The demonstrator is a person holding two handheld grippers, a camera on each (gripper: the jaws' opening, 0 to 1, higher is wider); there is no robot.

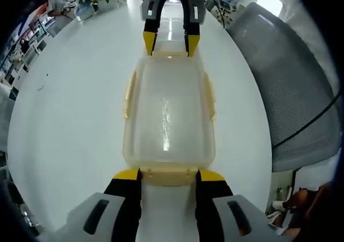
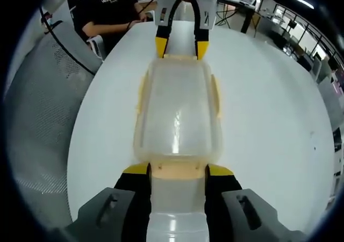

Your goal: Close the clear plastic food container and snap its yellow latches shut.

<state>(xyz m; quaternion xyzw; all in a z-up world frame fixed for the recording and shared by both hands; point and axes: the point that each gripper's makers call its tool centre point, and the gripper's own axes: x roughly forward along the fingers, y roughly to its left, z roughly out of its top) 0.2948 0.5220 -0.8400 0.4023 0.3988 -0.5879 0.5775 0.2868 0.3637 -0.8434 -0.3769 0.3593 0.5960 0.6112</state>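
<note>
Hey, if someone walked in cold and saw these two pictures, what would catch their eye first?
The clear plastic food container with its lid on, lying lengthwise on the white table. A yellow-tipped claw sits at each short end, the left claw and the right claw, each straddling an end latch. Beside the table stands a grey mesh chair.

The clear plastic food container (image 1: 169, 121) lies flat, lid on; its pale yellow latches (image 1: 208, 97) seemingly sit folded along the rim.
</note>
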